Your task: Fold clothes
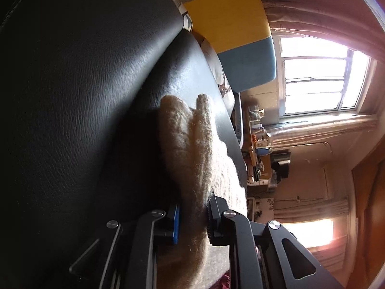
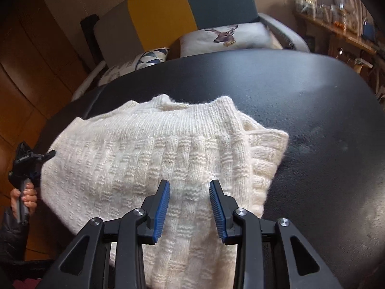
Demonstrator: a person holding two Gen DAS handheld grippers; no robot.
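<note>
A cream knitted sweater [image 2: 156,149] lies partly folded on a black leather surface [image 2: 312,120], collar toward the far side. My right gripper [image 2: 189,184] hovers open over the sweater's near middle, its blue pads apart and pinching nothing. A hand [image 2: 25,195] holds my left gripper [image 2: 31,159] at the sweater's left edge. In the left wrist view the picture is rolled sideways. There my left gripper [image 1: 193,207] is shut on a bunched fold of the sweater [image 1: 192,144], and the leather [image 1: 96,96] fills the left side.
Behind the leather surface stands a sofa with yellow and teal back panels [image 2: 156,14], a deer cushion [image 2: 223,36] and a triangle-patterned cushion [image 2: 149,57]. A cluttered wooden shelf [image 2: 336,24] runs along the right. Bright window [image 1: 320,77]. Wooden floor [image 2: 24,96] at left.
</note>
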